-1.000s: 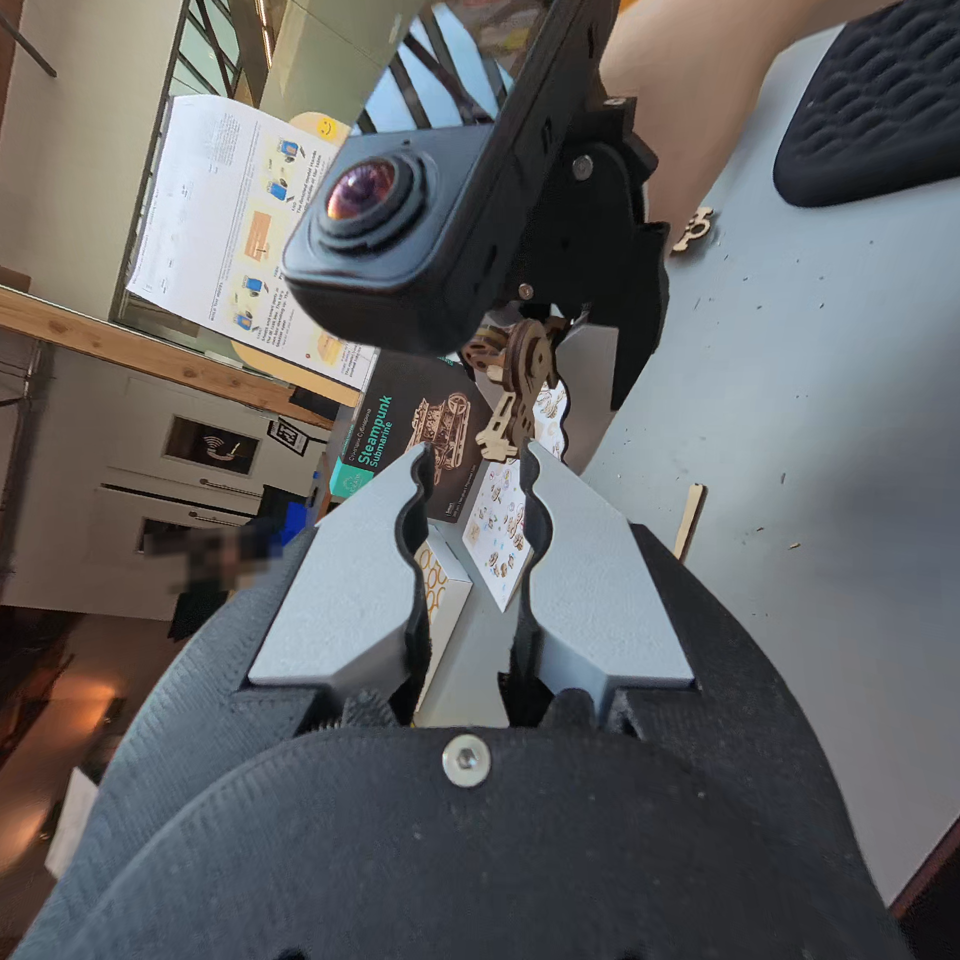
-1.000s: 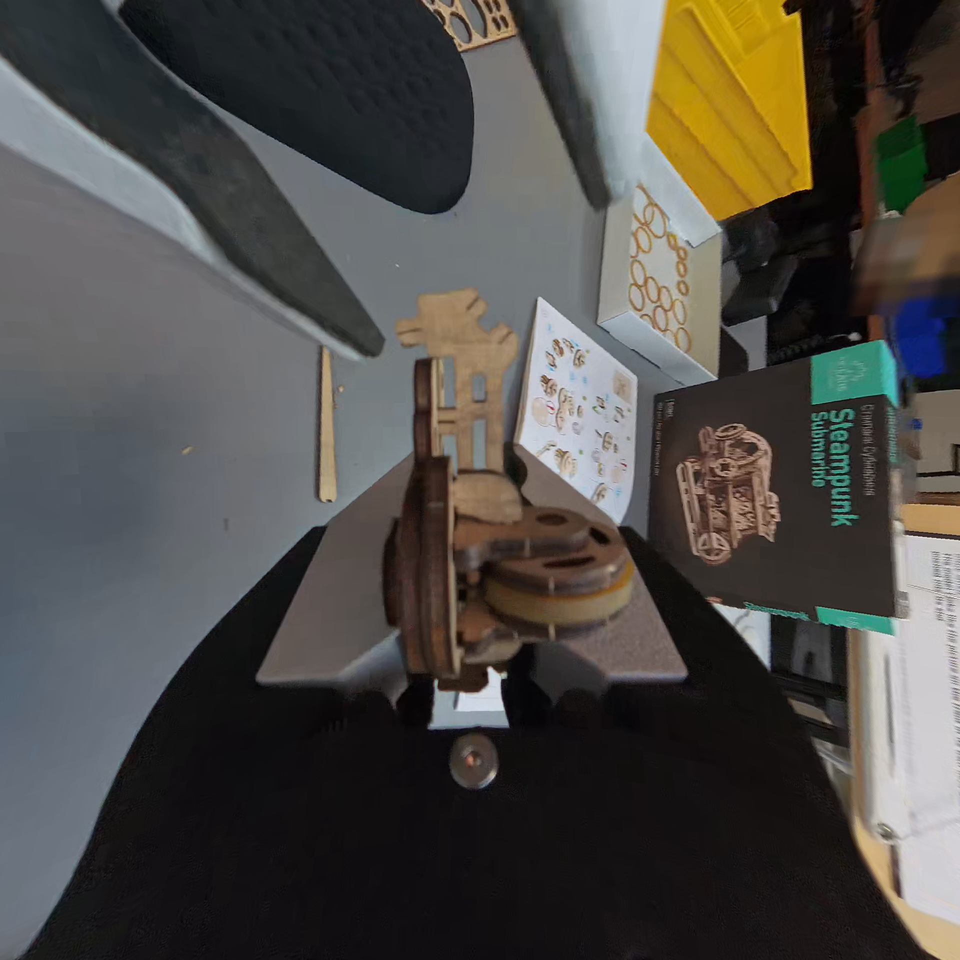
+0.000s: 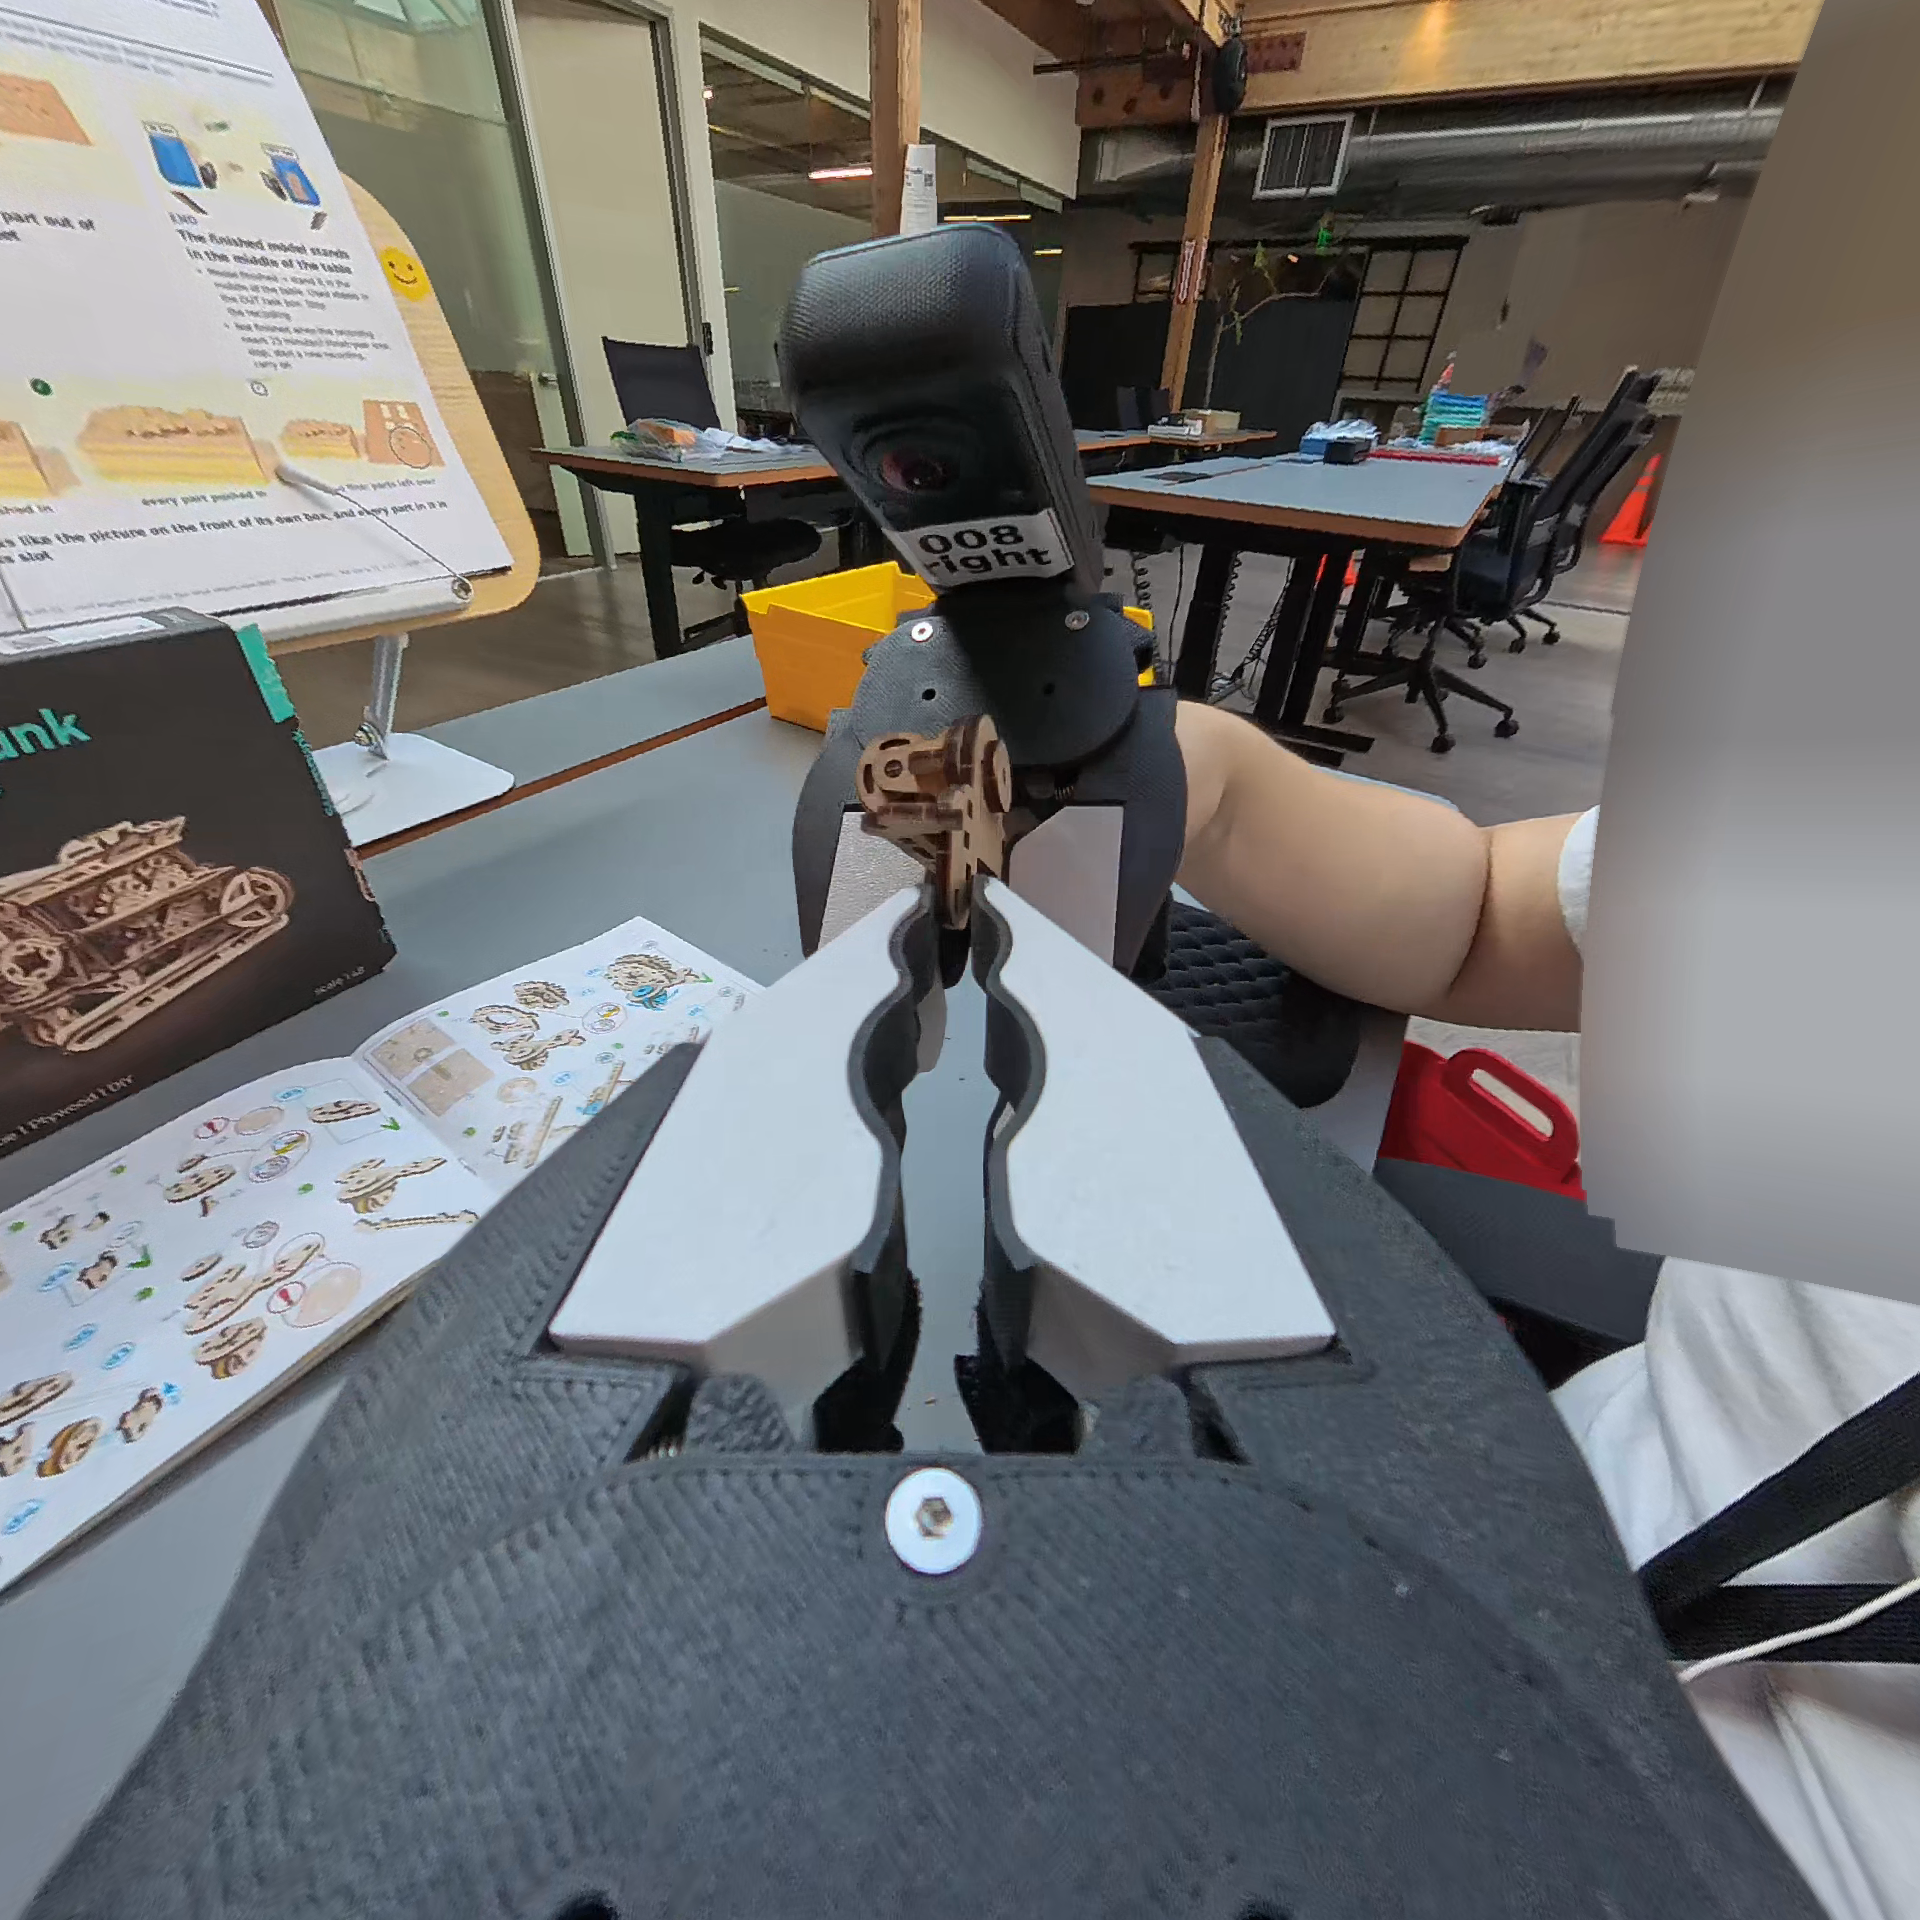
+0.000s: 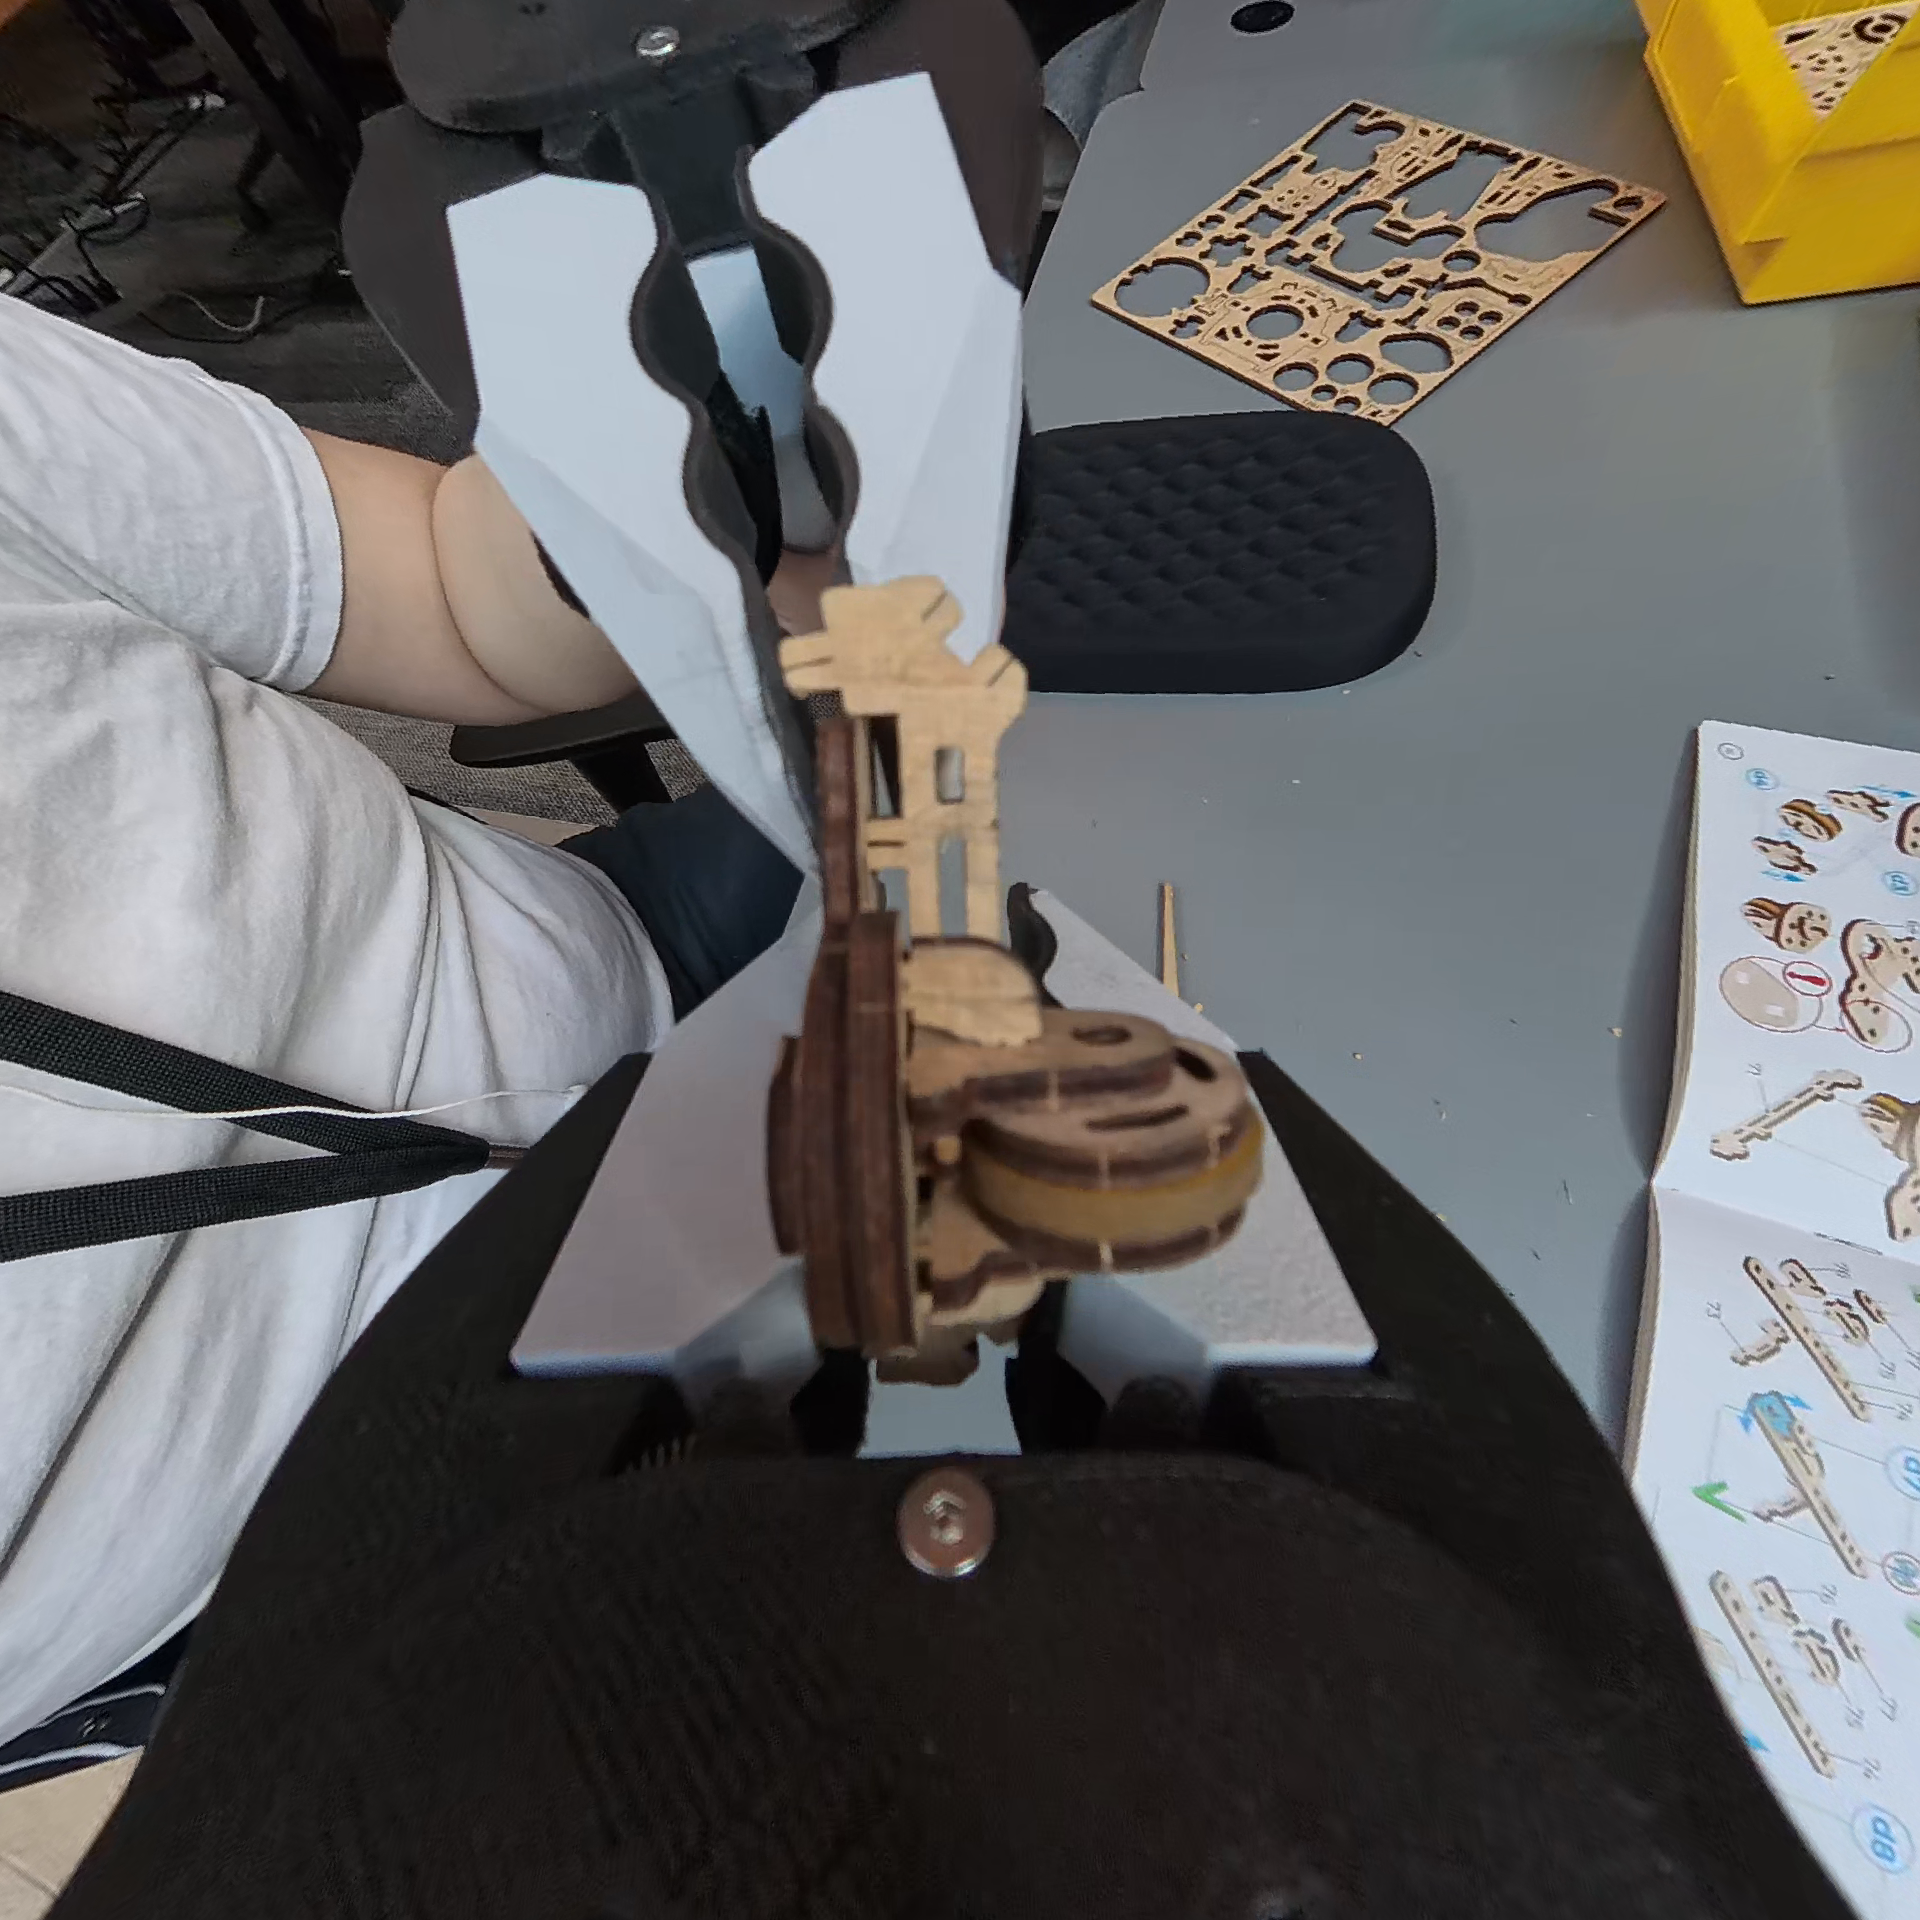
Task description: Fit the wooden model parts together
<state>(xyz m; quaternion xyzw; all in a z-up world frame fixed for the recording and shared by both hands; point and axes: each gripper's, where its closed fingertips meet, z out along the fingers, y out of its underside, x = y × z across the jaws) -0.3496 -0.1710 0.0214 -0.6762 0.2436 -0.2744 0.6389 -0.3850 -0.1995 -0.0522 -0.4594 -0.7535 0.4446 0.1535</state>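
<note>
Two wrist cameras facing each other at close range, each along its claw, sharing the wooden assembly (image 3: 940, 805) between, above the desk (image 4: 1455, 831)

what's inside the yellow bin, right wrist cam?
In the yellow bin only the corner of a light wooden cut-out sheet shows above the rim. The bin's walls and the frame edge hide the rest of its contents.

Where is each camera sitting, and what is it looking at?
Left wrist view: sits on the left hand-held gripper, faces the right hand-held gripper across the grey table; a forearm shows.
Right wrist view: sits on the right hand-held gripper, looks back at the left one and down at the table; an arm and white shirt show.
Both see the wooden model, the booklet, both grippers.
</note>
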